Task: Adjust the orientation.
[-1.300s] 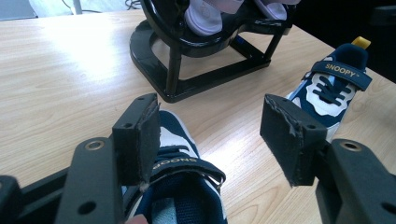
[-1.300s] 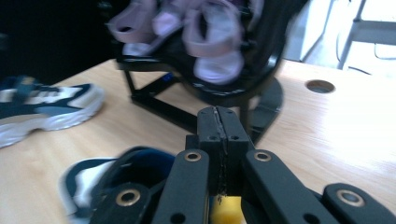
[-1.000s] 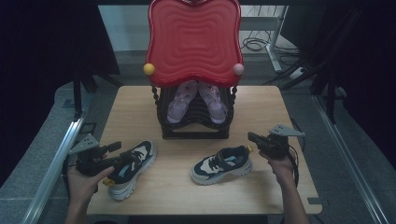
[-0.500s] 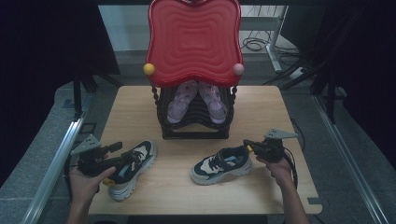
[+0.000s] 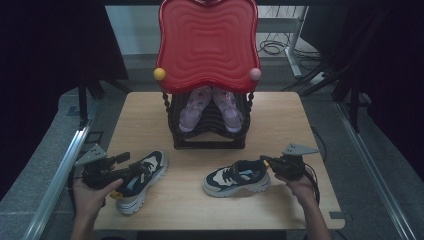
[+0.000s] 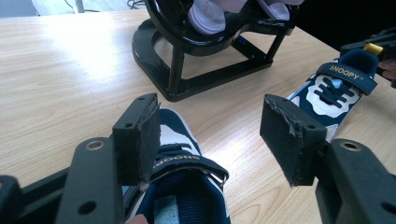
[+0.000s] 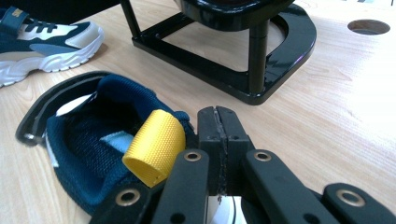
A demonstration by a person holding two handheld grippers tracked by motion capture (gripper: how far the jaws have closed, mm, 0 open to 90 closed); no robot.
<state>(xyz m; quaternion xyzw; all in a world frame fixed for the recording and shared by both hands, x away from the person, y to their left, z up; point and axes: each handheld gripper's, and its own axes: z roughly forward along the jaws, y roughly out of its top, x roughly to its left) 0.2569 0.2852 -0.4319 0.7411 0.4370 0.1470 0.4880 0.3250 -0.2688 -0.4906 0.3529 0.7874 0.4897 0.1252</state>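
Observation:
Two navy-and-white sneakers lie on the wooden table (image 5: 300, 125). The left sneaker (image 5: 142, 180) (image 6: 182, 186) sits under my left gripper (image 5: 131, 167) (image 6: 210, 121), whose jaws stand wide open above its strap and tongue. A fingertip shows at its heel. The right sneaker (image 5: 237, 177) (image 7: 93, 140) lies on its sole, toe to the left. My right gripper (image 5: 264, 160) (image 7: 218, 116) is shut at its heel, pads together right beside the yellow heel loop (image 7: 156, 144). Whether the pads pinch any of the collar fabric is not clear.
A black shoe rack (image 5: 210, 140) (image 7: 252, 70) with a tall red panel (image 5: 207, 45) stands at the table's back middle, holding lilac sandals (image 5: 192, 107). A round hole (image 7: 369, 26) is cut in the tabletop. Metal rails run along both sides of the table.
My right gripper has shifted a little left and down, up to the heel of the right sneaker. The left gripper and both sneakers have stayed put.

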